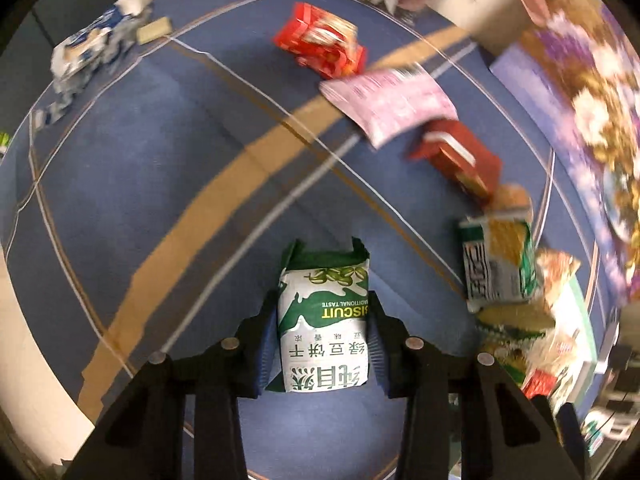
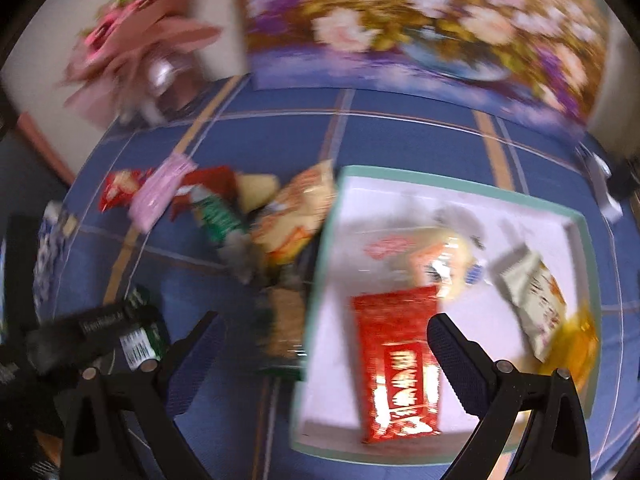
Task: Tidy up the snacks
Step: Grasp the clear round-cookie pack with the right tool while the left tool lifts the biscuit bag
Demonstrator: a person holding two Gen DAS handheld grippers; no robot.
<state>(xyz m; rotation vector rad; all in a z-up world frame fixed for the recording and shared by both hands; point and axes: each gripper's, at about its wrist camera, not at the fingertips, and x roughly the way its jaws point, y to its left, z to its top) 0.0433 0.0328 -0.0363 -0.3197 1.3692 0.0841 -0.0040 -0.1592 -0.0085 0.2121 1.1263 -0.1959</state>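
- Surface: a blue tablecloth [image 1: 180, 152] with tan and white stripes; a floral picture [image 2: 420, 20] leans at its far edge, with pink artificial flowers [image 2: 132, 40] to the left of it.
- Green-and-white biscuit packet [image 1: 324, 320]: pinched between the pads of the left gripper [image 1: 322, 340], one pad on each long side, printed face to the camera. The side-on hold probably keeps the flat pack from slipping while it is carried. Whether it is clear of the cloth cannot be told.
- Right gripper [image 2: 324, 344]: jaws spread wide with nothing between them, hanging over the near left edge of the tray [image 2: 460, 188]; judged ready for its next pick.
- Tray: white floor, pale green rim, right of the loose pile. It already holds a red packet [image 2: 400, 364] at its near side, a clear-wrapped snack [image 2: 444, 256] in the middle, a pale packet [image 2: 532, 300] to the right and a yellow wrapper [image 2: 576, 344] at the near right rim. Judged to be the collecting place, so the biscuit packet likely belongs here.
- Loose pile left of the tray: an orange-patterned bag [image 2: 300, 216] touching the rim, a green packet [image 2: 220, 216], a dark red packet [image 2: 208, 184], a pink packet [image 2: 160, 192] and a small red packet [image 2: 120, 188] farther left. These overlap one another and are still unsorted.
- Outliers: a blue-and-white packet [image 1: 96, 48] at the far left, well apart from the pile, with a small tan wrapped piece [image 1: 154, 30] just beside it.
- Progress, as a judgement: partway, with several snacks in the tray and at least as many outside it.
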